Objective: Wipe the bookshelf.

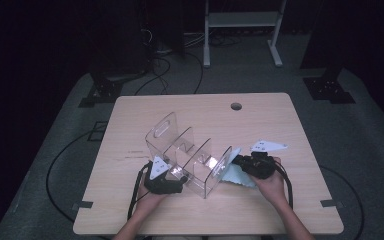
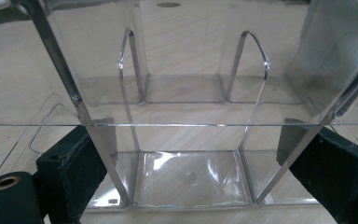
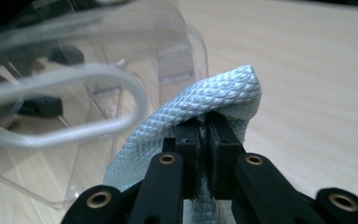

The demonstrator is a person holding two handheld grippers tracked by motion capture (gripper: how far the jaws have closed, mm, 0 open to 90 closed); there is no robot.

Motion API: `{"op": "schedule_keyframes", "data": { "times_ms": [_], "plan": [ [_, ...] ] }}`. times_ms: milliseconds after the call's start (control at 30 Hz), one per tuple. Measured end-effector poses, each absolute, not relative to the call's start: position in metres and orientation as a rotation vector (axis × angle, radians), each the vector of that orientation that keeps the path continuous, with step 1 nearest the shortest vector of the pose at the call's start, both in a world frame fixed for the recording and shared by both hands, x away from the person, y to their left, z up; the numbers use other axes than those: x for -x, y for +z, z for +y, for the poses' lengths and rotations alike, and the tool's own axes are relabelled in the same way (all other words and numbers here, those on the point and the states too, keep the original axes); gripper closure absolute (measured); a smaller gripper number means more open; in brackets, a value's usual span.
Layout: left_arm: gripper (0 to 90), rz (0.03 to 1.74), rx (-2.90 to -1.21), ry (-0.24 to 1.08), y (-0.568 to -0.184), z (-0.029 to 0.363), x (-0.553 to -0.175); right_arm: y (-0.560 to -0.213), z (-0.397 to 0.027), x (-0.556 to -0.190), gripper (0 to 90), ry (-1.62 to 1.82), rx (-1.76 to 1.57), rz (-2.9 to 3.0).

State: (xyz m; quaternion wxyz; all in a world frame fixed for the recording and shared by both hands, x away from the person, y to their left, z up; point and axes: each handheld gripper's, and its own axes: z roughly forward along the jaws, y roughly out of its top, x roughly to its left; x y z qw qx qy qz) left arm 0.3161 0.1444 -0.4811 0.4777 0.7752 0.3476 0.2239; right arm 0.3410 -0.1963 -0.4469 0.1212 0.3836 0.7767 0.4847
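- Your forearms come in from the near edge of the table (image 1: 130,215), both reaching forward, the hands well apart with the clear plastic organizer (image 1: 192,155) between them.
- Your left hand (image 1: 152,197) wraps the left gripper (image 1: 172,176) from behind and holds it low and about level, pointing at the organizer's near left corner.
- In the left gripper view its jaws stand wide, one black pad (image 2: 72,172) at each side of the organizer (image 2: 186,116), against the outer walls of the near compartment. Read that as a wide grip on the organizer; the pads look in contact with the walls, though the clear plastic makes the exact touch hard to judge.
- Your right hand (image 1: 272,186) holds the right gripper (image 1: 241,162) angled toward the left, at the organizer's right end wall.
- Its jaws are clenched tight on a fold of the pale blue cloth (image 3: 205,107); in the right gripper view the cloth bulges over the tips of the right gripper (image 3: 209,128) and its quilted weave trails down on the left.
- In the high view the cloth (image 1: 237,175) lies partly spread on the table just beside the organizer's right wall, its pinched part raised next to that wall.
- The organizer stands upright near the middle of the table, set at a slant, with a handle slot (image 1: 164,126) in its far end panel and dividers between the walls.
- Farther off, a round hole (image 1: 236,106) sits in the tabletop near the far edge.
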Motion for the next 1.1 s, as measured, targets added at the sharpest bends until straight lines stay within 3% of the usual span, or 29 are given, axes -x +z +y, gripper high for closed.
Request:
{"op": "schedule_keyframes", "data": {
  "times_ms": [167, 433, 667, 1100],
  "plan": [
    [8.0, 0.848, -1.894, 0.549, -0.481, 0.144, -0.316, -0.453, -0.197, -0.342, 83.9, 1.409, -1.150, 2.283],
    [8.0, 0.847, -1.893, 0.549, -0.481, 0.144, -0.316, -0.431, -0.198, -0.337, 83.9, 1.504, -1.102, 2.220],
    [8.0, 0.849, -1.890, 0.553, -0.481, 0.144, -0.316, -0.449, -0.200, -0.344, 83.8, 1.480, -1.169, 2.254],
    [8.0, 0.849, -1.889, 0.554, -0.481, 0.143, -0.316, -0.430, -0.196, -0.335, 83.9, 1.500, -1.095, 2.223]
  ]
}}
